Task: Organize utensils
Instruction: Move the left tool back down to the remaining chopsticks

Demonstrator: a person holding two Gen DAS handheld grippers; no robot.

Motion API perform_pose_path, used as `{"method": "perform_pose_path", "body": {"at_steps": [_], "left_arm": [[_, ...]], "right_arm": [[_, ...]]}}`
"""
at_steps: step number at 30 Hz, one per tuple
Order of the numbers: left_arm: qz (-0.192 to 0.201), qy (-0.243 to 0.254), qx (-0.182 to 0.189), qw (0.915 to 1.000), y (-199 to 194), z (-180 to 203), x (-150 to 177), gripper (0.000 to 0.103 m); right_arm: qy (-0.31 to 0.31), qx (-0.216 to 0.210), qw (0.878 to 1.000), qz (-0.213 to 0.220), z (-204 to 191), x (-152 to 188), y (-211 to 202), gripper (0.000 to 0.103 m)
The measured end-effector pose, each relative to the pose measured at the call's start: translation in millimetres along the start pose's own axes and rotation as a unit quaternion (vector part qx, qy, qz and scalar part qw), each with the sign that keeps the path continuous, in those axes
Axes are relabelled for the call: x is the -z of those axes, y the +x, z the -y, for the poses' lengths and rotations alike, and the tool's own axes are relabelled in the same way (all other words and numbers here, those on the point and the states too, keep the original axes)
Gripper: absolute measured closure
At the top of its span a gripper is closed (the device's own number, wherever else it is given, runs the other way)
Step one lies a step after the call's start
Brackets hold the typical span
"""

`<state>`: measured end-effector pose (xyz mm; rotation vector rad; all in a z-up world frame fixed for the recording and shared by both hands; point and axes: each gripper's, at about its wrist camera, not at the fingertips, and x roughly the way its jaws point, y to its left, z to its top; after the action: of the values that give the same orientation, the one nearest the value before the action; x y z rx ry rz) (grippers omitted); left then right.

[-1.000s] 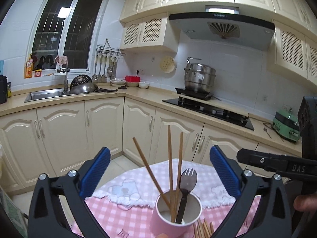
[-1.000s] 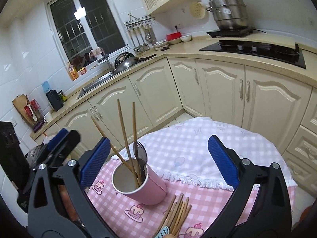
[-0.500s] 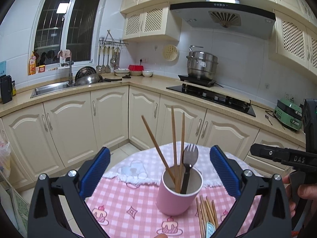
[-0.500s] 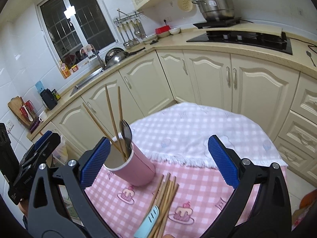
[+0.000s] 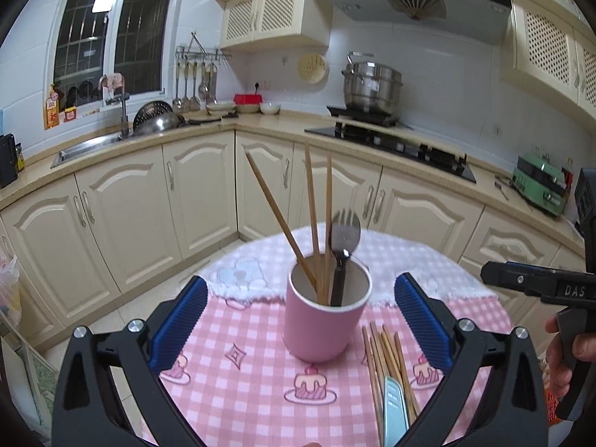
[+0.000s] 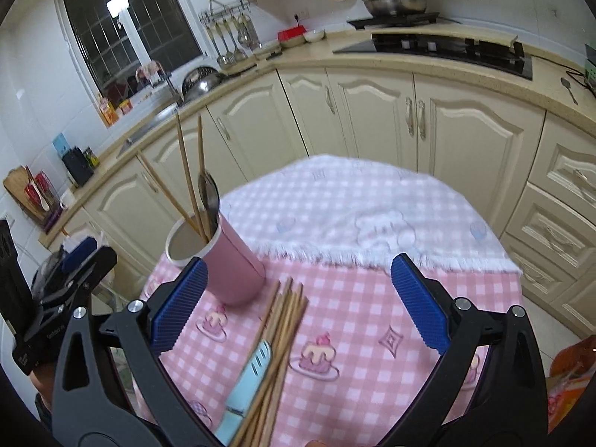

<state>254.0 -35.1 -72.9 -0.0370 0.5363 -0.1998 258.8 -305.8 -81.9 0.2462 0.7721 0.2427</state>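
A pink cup (image 5: 324, 320) stands on the round table's pink checked cloth (image 5: 238, 383). It holds three wooden chopsticks (image 5: 313, 223) and a black-handled spork (image 5: 344, 234). A bundle of loose chopsticks (image 5: 387, 361) and a light blue handled utensil (image 5: 395, 409) lie right of the cup. My left gripper (image 5: 300, 322) is open and empty, above the table and facing the cup. My right gripper (image 6: 298, 301) is open and empty, over the loose chopsticks (image 6: 279, 331) and blue utensil (image 6: 246, 380), with the cup (image 6: 227, 264) at its left finger.
A white fringed cloth (image 6: 365, 219) covers the table's far half. Cream kitchen cabinets (image 5: 193, 201) and a worktop with sink (image 5: 85, 145), hob (image 5: 391, 141) and steel pot (image 5: 372, 87) run behind. The right gripper (image 5: 540, 287) shows at the left view's right edge.
Both views have tilted down and drawn back, so more of the table shows. The loose chopsticks and blue utensil have come into fuller view. Both grippers stay open.
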Motion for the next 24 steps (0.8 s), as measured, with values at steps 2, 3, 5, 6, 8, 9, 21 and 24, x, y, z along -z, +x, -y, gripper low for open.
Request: {"method": "perform_pose_path", "body": {"at_steps": [2, 3, 5, 6, 8, 9, 21, 24], "left_arm": [[-0.014, 0.003, 0.003, 0.9999, 5.1, 3.6, 4.6, 0.005], [-0.022, 0.007, 0.003, 0.9997, 8.2, 6.1, 7.8, 0.005], [-0.037, 0.015, 0.002, 0.9992, 14.2, 10.4, 15.2, 0.005], [-0.045, 0.018, 0.002, 0.9988, 17.7, 12.6, 19.3, 0.005], [-0.065, 0.026, 0.004, 0.9976, 25.8, 16.7, 28.0, 0.005], [-0.072, 0.029, 0.004, 0.9970, 28.5, 18.2, 30.9, 0.005], [-0.169, 0.059, 0.010, 0.9838, 71.2, 31.9, 77.6, 0.005], [-0.188, 0.066, 0.020, 0.9797, 79.6, 37.0, 87.2, 0.005]], "right_arm": [[0.001, 0.005, 1.000, -0.010, 3.1, 8.4, 2.6, 0.006], [0.002, 0.008, 1.000, -0.017, 4.7, 13.0, 4.5, 0.006], [0.003, 0.011, 1.000, -0.028, 6.9, 20.7, 8.2, 0.006], [0.002, 0.013, 0.999, -0.035, 8.1, 25.2, 10.5, 0.006], [0.000, 0.016, 0.999, -0.047, 9.6, 33.4, 14.7, 0.006], [0.000, 0.017, 0.999, -0.051, 10.7, 36.2, 16.5, 0.006], [-0.026, 0.037, 0.994, -0.096, 12.5, 64.9, 35.3, 0.006], [-0.037, 0.046, 0.992, -0.108, 12.8, 74.0, 40.1, 0.006]]}}
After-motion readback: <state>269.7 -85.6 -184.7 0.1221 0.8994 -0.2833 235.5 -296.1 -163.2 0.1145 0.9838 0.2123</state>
